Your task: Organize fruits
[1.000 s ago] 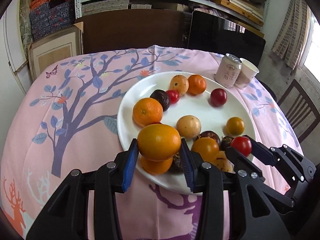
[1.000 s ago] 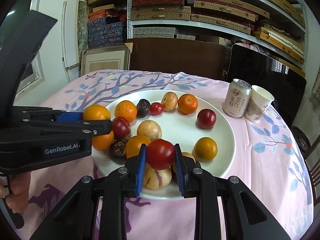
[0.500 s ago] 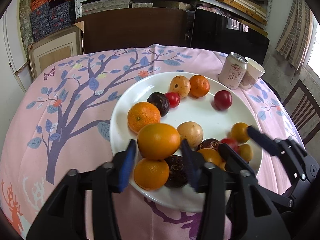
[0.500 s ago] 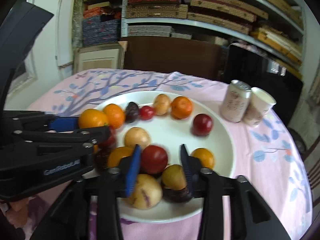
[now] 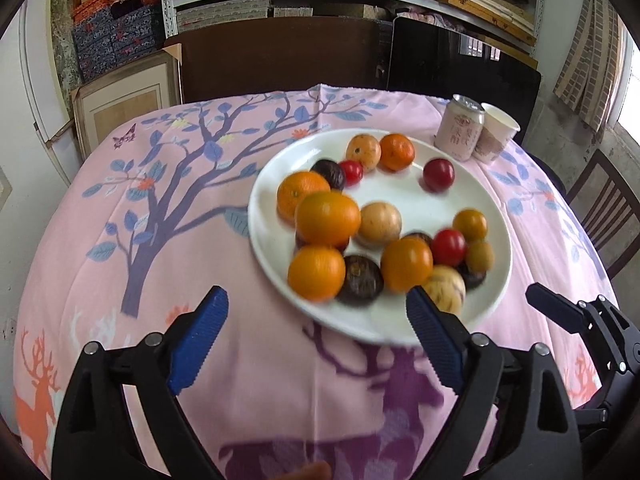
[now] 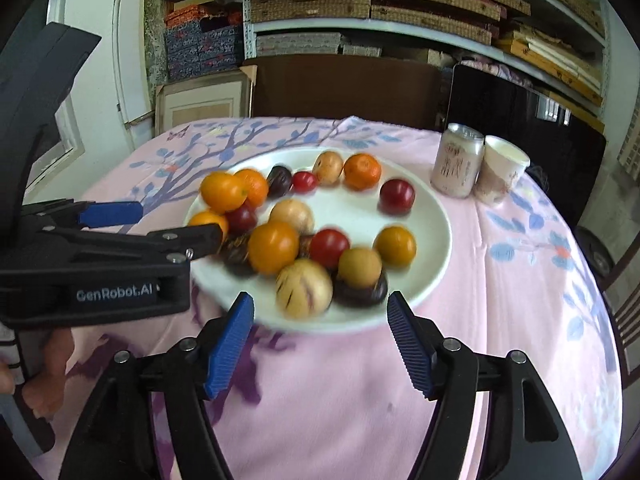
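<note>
A white plate [image 5: 500,280] on the pink tablecloth holds several fruits: oranges, red tomatoes, dark passion fruits and pale melons. A large orange [image 5: 327,218] rests on top of the pile at the plate's left. A red tomato [image 6: 329,243] lies in the front cluster. My left gripper [image 5: 320,328] is open and empty, just in front of the plate's near rim. My right gripper [image 6: 320,338] is open and empty, before the plate [image 6: 436,248]. The left gripper also shows in the right wrist view [image 6: 152,224], at the plate's left edge.
A pink drink can [image 5: 459,133] and a paper cup [image 5: 495,131] stand behind the plate on the right. A dark chair [image 5: 600,216] is at the table's right side. Shelves with boxes and a framed picture stand behind the table.
Both grippers opened and pulled back from the plate. The left let go of the large orange, the right let go of the red tomato; both fruits now lie on the plate.
</note>
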A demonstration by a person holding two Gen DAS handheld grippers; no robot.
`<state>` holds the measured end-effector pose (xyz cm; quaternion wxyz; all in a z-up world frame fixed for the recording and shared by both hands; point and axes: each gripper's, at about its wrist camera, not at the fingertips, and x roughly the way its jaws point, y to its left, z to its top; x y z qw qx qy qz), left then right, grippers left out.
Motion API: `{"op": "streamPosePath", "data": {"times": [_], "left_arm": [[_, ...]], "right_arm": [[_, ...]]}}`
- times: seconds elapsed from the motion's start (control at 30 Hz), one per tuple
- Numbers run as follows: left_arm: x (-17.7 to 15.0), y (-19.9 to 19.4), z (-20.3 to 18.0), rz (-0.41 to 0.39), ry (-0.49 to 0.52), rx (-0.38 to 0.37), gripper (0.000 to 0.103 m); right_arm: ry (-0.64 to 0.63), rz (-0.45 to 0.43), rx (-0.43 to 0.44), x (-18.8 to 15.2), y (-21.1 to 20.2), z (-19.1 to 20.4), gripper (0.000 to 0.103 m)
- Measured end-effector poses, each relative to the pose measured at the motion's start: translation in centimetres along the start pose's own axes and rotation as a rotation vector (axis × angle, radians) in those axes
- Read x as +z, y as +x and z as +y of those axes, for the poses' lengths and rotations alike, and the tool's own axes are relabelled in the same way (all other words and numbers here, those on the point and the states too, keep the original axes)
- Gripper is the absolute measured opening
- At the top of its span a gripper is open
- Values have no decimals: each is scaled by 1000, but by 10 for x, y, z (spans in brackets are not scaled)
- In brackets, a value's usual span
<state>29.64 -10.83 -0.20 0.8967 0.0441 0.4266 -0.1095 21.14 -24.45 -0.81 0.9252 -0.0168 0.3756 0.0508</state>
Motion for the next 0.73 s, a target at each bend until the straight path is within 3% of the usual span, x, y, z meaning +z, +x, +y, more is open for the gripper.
{"op": "streamPosePath", "data": {"times": [0.37, 0.5, 0.73], "left_arm": [[-74, -72, 7, -22, -10, -11, 93], [-99, -85, 7, 5, 21, -18, 96], [-132, -84, 17, 43, 40, 24, 96]], "right_arm": [[65, 59, -42, -71, -49, -7, 70], [120, 68, -71, -93, -55, -19, 82], [169, 136, -73, -120, -56, -35, 82]]}}
